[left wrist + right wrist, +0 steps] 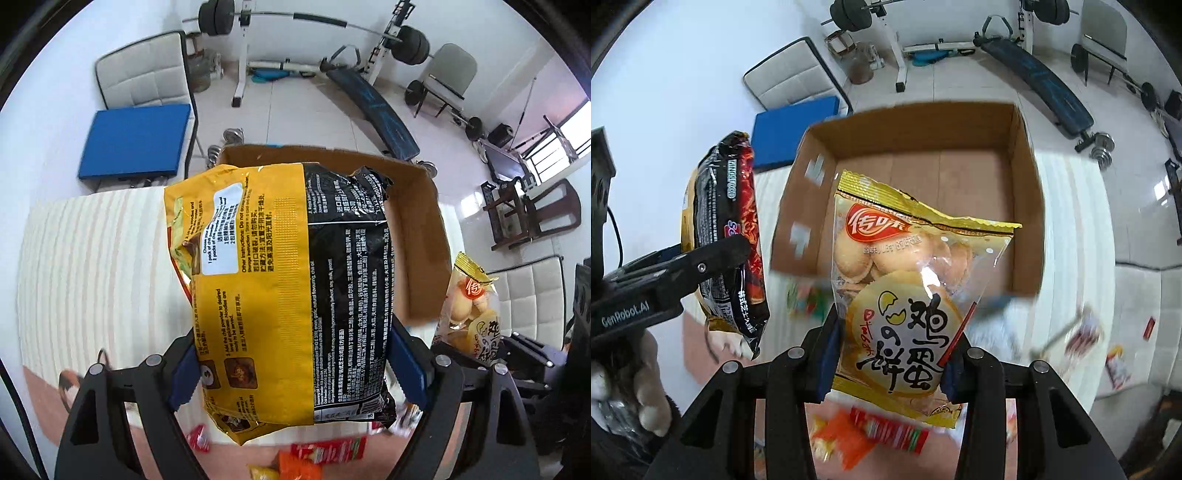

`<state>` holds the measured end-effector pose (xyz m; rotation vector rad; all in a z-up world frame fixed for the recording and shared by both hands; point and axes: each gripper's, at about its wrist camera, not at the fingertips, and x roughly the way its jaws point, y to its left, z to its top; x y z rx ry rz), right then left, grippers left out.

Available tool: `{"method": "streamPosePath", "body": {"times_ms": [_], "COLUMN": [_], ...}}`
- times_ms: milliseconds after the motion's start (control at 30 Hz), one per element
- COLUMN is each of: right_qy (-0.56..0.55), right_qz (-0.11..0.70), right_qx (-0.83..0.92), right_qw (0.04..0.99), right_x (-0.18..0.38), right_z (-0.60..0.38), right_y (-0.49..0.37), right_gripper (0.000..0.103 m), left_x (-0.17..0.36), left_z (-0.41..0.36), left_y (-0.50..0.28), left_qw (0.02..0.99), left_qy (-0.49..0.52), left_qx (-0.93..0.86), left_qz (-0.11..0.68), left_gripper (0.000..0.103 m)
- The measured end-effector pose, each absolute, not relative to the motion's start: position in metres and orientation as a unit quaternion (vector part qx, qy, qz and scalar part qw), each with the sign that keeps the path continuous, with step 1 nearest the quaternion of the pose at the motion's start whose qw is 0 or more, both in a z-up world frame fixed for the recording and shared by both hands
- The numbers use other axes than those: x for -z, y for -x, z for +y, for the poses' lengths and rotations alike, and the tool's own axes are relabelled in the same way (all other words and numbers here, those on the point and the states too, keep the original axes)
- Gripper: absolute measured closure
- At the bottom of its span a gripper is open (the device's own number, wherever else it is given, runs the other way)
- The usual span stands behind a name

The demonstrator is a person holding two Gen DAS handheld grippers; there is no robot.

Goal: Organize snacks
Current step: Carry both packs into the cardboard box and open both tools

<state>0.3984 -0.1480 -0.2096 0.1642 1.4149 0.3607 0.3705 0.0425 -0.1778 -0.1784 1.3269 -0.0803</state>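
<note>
The left gripper [295, 373] clamps a yellow-and-black noodle packet [291, 295] between its blue pads, the packet reaching forward past the fingertips over the near-left corner of the open cardboard box [417, 236]. The right gripper [888, 360] pinches the lower end of a clear bag of egg biscuits [905, 288], which stands up ahead of its jaws in front of the box's bare floor. Below both tools, blurred red and orange snack packs [882, 432] lie on the table.

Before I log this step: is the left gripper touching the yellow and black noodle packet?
Touching. The left wrist view shows the left gripper with its blue pads pressed on both sides of the noodle packet.
</note>
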Motion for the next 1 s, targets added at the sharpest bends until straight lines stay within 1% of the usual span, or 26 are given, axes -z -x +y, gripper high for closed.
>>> {"method": "streamPosePath", "body": {"times_ms": [100,267,467,633,667,700,733,767,833,900,1000], "right_qy": [-0.065,-0.043,-0.011,0.017,0.021,0.026,0.029,0.027,0.017,0.011,0.008], "right_qz": [0.652,0.681,0.706,0.720,0.720,0.719,0.719,0.720,0.724,0.729,0.727], "right_qx": [-0.160,-0.152,-0.148,-0.150,-0.147,-0.146,-0.145,-0.143,-0.137,-0.134,-0.128], "right_qw": [0.739,0.715,0.692,0.678,0.678,0.679,0.679,0.678,0.676,0.671,0.674], "right_x": [0.231,0.292,0.347,0.376,0.377,0.380,0.382,0.383,0.386,0.388,0.385], "right_z": [-0.145,-0.137,-0.124,-0.114,-0.109,-0.108,-0.107,-0.108,-0.111,-0.113,-0.118], "right_y": [-0.440,-0.494,-0.533,-0.549,-0.552,-0.554,-0.557,-0.558,-0.561,-0.564,-0.563], "right_gripper": [0.057,0.057,0.057,0.055,0.050,0.038,0.031,0.017,0.014,0.009,0.008], "left_x": [0.194,0.242,0.289,0.316,0.319,0.323,0.327,0.329,0.332,0.329,0.315], "left_z": [0.038,0.027,0.012,0.003,0.002,0.000,0.000,-0.001,0.001,0.004,0.007], "left_y": [-0.412,-0.468,-0.505,-0.520,-0.519,-0.519,-0.519,-0.519,-0.515,-0.510,-0.504], "left_qw": [0.773,0.741,0.710,0.695,0.691,0.686,0.680,0.677,0.674,0.678,0.692], "left_qy": [0.081,0.071,0.075,0.066,0.067,0.070,0.072,0.070,0.068,0.074,0.079], "left_qx": [0.040,0.052,0.073,0.074,0.076,0.079,0.078,0.076,0.072,0.068,0.066], "left_qz": [0.629,0.665,0.697,0.712,0.715,0.720,0.725,0.728,0.732,0.728,0.715], "left_gripper": [0.016,0.016,0.016,0.016,0.016,0.016,0.016,0.016,0.016,0.013,0.008]}}
